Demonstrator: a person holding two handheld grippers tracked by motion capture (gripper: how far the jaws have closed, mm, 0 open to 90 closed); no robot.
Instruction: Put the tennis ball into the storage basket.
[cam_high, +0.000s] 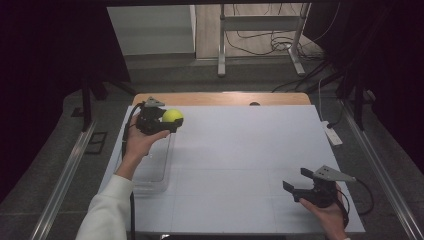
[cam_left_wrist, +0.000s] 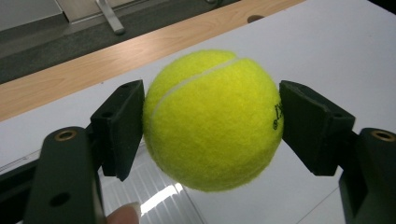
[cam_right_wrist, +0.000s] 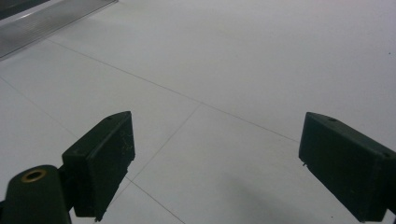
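**Left tongs pinch the tennis ball above the clear tray**

Nearest the person, at the front right of the white-topped bench (cam_high: 240, 150), the right tongs (cam_high: 296, 186) rest in the right hand with their jaws spread wide and nothing between them; the right gripper view has the bare white surface under the two black pads (cam_right_wrist: 105, 158). Farther off, at the left side, a clear plastic rectangular tray (cam_high: 155, 172) lies on the bench. Beyond it, the left tongs (cam_high: 172, 122), held up by a hand in a white sleeve (cam_high: 107, 212), pinch a fuzzy yellow-green tennis ball (cam_left_wrist: 212, 119), one pad pressing each side, above the tray's far end.
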